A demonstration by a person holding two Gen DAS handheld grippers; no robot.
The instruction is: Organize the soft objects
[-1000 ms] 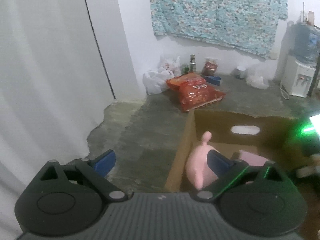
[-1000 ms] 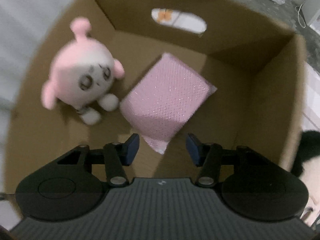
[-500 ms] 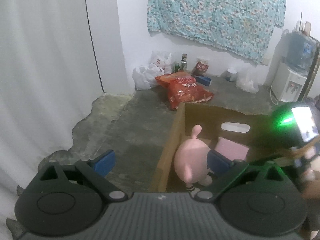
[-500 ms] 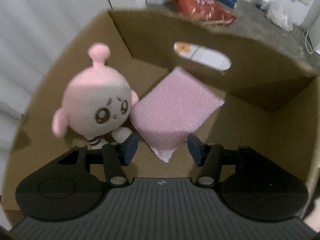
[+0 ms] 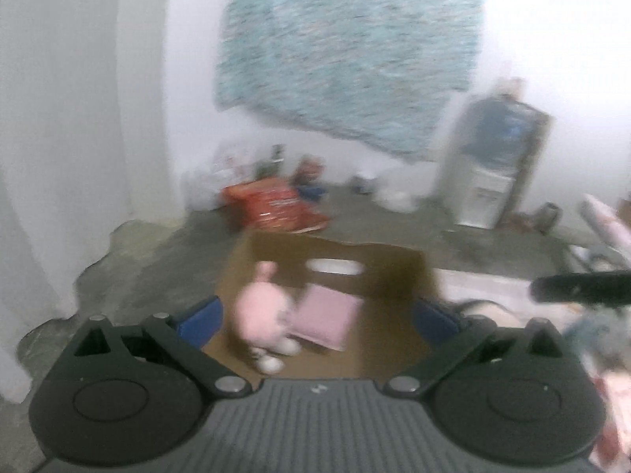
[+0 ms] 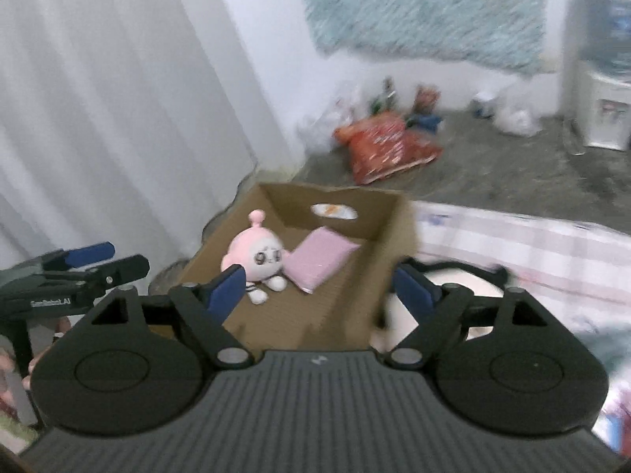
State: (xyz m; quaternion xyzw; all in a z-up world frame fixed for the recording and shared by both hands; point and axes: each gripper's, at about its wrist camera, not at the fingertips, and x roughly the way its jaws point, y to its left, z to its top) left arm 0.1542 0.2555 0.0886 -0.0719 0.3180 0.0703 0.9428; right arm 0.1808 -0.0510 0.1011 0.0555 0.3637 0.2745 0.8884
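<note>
A cardboard box (image 6: 398,232) stands on the floor and shows in the left wrist view (image 5: 424,276) too. Inside it sit a pink plush toy (image 6: 256,254) and a pink padded pouch (image 6: 319,260); both also show blurred in the left wrist view, the toy (image 5: 262,311) left of the pouch (image 5: 325,317). My right gripper (image 6: 319,287) is open and empty, raised behind the box. My left gripper (image 5: 317,315) is open and empty too; it appears at the left edge of the right wrist view (image 6: 86,264). A white plush with black parts (image 6: 465,287) lies right of the box, partly hidden.
A checked blanket (image 6: 532,252) lies on the floor to the right. Red snack bags (image 6: 386,146), bottles and plastic bags sit by the far wall. A water dispenser (image 6: 599,79) stands at the back right. A white curtain (image 6: 98,118) hangs on the left.
Both grippers have pulled back and up from the box. The right gripper's jaws have opened wider, and the pouch lies in the box beside the toy.
</note>
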